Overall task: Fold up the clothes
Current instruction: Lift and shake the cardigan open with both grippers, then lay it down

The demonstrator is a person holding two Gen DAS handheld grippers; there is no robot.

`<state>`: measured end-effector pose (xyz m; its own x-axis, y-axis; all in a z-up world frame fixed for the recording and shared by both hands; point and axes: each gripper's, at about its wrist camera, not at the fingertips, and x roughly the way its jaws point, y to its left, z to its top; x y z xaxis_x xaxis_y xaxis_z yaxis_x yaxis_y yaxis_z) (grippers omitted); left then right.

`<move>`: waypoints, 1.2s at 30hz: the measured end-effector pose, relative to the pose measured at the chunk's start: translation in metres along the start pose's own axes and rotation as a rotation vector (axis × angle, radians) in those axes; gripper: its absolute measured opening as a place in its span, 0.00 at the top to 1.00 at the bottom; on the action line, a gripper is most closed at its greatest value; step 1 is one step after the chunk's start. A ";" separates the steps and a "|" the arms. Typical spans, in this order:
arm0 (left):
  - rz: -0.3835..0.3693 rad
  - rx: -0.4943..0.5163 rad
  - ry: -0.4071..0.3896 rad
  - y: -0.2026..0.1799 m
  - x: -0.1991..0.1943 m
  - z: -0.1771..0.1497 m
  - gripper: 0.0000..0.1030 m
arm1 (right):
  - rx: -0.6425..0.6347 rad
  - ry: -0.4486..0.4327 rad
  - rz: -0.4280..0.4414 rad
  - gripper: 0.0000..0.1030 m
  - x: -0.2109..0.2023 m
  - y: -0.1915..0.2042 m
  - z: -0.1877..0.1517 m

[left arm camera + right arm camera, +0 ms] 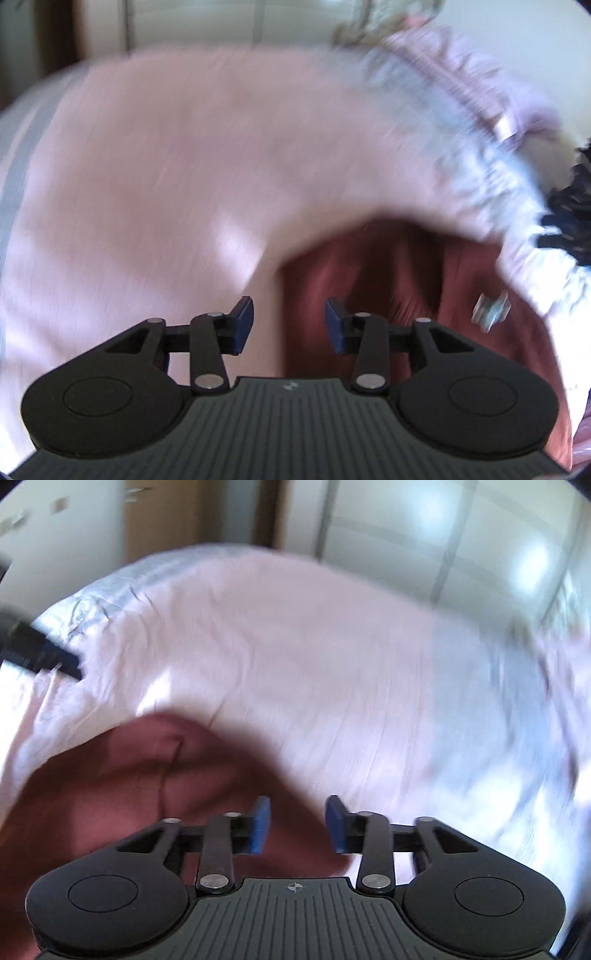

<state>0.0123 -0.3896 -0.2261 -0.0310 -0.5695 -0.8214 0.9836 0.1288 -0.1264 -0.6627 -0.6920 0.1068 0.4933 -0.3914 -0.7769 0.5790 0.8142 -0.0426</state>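
A dark red garment (388, 280) lies on a pale pink bedsheet (166, 166); a small white tag (491, 310) shows on it. My left gripper (289, 325) is open and empty, hovering over the garment's left edge. In the right wrist view the same red garment (129, 775) lies at lower left on the sheet (314, 657). My right gripper (297, 825) is open and empty above the garment's right edge. The other gripper's blue-tipped finger (55, 661) shows at far left. Both views are motion-blurred.
A heap of lilac and light blue clothes (461, 122) lies at the right of the bed, with a dark navy item (569, 206) beside it. Pale wardrobe doors (424, 535) and a brown door frame (269, 513) stand behind the bed.
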 end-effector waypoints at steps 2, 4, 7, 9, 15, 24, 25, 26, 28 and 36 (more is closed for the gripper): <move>-0.005 -0.051 0.074 0.009 -0.006 -0.044 0.64 | 0.114 0.067 0.037 0.51 -0.004 0.020 -0.031; -0.028 -0.107 0.135 0.012 -0.006 -0.070 0.62 | 0.187 0.127 0.059 0.49 -0.012 0.032 -0.061; -0.099 -0.173 0.201 -0.005 0.008 -0.088 0.61 | 0.300 0.197 0.057 0.48 0.003 0.042 -0.080; -0.139 -0.203 0.234 -0.016 0.019 -0.096 0.61 | 0.406 0.245 0.051 0.47 0.001 0.054 -0.100; -0.122 -0.109 0.214 -0.044 0.014 -0.068 0.96 | 0.658 0.249 0.132 0.46 0.033 0.053 -0.137; 0.073 0.002 0.098 -0.039 -0.058 -0.037 0.92 | 0.558 0.202 0.100 0.98 -0.004 -0.004 -0.137; 0.091 -0.010 0.100 -0.040 -0.063 -0.044 0.80 | 0.551 0.194 0.063 0.98 -0.011 -0.013 -0.139; 0.107 -0.021 0.100 -0.042 -0.068 -0.052 0.75 | 0.545 0.187 0.027 0.98 -0.017 -0.021 -0.140; 0.117 -0.033 0.098 -0.051 -0.082 -0.075 0.67 | 0.528 0.182 -0.023 0.98 -0.027 -0.029 -0.145; -0.009 0.177 0.222 -0.130 -0.096 -0.177 0.48 | 0.304 0.138 0.079 0.15 -0.035 0.041 -0.142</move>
<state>-0.1438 -0.2077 -0.2291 -0.0591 -0.3758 -0.9248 0.9982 -0.0307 -0.0513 -0.7483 -0.5840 0.0430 0.4641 -0.2539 -0.8486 0.7196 0.6667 0.1941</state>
